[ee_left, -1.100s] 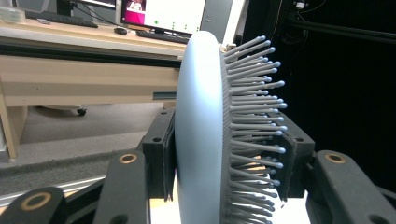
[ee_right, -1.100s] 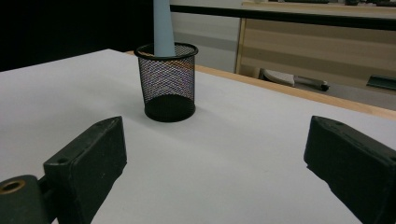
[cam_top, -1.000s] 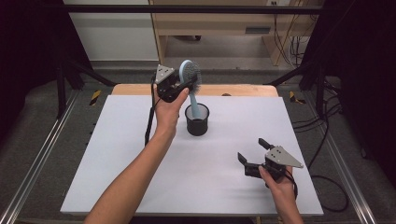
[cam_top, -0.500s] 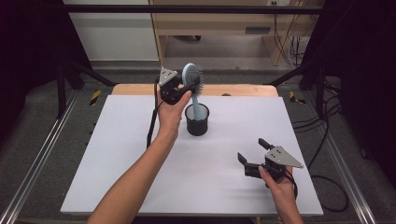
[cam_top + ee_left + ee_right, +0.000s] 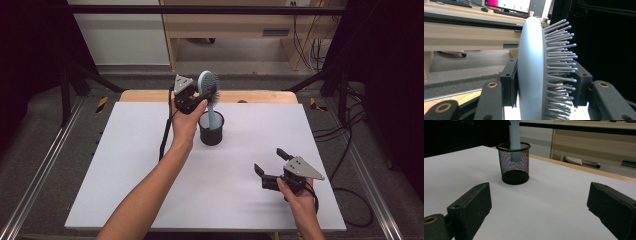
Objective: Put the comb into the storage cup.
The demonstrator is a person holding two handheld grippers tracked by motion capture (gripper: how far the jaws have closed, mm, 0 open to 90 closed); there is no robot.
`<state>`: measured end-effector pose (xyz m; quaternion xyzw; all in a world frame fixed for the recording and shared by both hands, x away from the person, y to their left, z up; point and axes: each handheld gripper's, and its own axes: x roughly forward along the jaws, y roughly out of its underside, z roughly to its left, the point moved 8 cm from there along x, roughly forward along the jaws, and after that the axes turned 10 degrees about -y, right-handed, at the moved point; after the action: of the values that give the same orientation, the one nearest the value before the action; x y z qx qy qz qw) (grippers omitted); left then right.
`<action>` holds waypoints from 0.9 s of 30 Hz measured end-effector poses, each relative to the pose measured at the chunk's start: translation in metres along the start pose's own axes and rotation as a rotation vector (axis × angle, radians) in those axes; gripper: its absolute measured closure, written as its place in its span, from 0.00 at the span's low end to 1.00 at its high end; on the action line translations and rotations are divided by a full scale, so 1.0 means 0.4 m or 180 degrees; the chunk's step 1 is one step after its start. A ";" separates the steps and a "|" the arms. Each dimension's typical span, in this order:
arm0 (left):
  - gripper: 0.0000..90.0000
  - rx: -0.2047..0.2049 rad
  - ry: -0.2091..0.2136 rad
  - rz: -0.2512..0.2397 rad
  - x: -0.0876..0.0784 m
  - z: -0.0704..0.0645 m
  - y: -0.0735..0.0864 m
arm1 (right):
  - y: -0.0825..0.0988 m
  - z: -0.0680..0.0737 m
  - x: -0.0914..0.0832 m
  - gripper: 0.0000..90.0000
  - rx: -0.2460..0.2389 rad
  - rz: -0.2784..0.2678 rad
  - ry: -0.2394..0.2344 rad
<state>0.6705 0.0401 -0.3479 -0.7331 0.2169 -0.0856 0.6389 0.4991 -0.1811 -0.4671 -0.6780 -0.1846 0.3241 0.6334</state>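
Note:
A light blue hairbrush (image 5: pixel 209 92) with dark bristles stands upright, its handle (image 5: pixel 515 135) down inside a black mesh cup (image 5: pixel 211 128) at the back middle of the white table. My left gripper (image 5: pixel 200 100) is shut on the brush head, the pads pressing its smooth back (image 5: pixel 530 70) and its bristle tips. My right gripper (image 5: pixel 270 160) rests low at the front right, jaws wide open and nothing between them, pointing toward the cup (image 5: pixel 514 167). The handle's tip hangs partway down the cup; I cannot tell if it touches the bottom.
The white table top (image 5: pixel 130 170) has a wooden strip (image 5: pixel 260 96) along its far edge. Metal rails (image 5: pixel 45 165) run along both sides. A cable (image 5: pixel 164 135) trails from the left gripper down along the forearm.
The left gripper and brush have barely shifted, the brush head a touch lower over the cup. The right gripper has stayed put.

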 end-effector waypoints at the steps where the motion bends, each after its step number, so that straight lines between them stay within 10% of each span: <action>1: 0.55 0.0006 0.0005 0.0004 0.000 -0.001 0.002 | 0.000 0.000 0.000 0.07 0.0001 0.0002 0.0000; 27: 0.55 -0.0027 0.0018 0.0069 0.019 -0.011 0.044 | 0.001 0.002 0.002 0.06 0.0018 0.0011 -0.0007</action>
<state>0.6717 0.0315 -0.3653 -0.7332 0.2270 -0.0798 0.6361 0.4990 -0.1803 -0.4676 -0.6762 -0.1832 0.3264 0.6346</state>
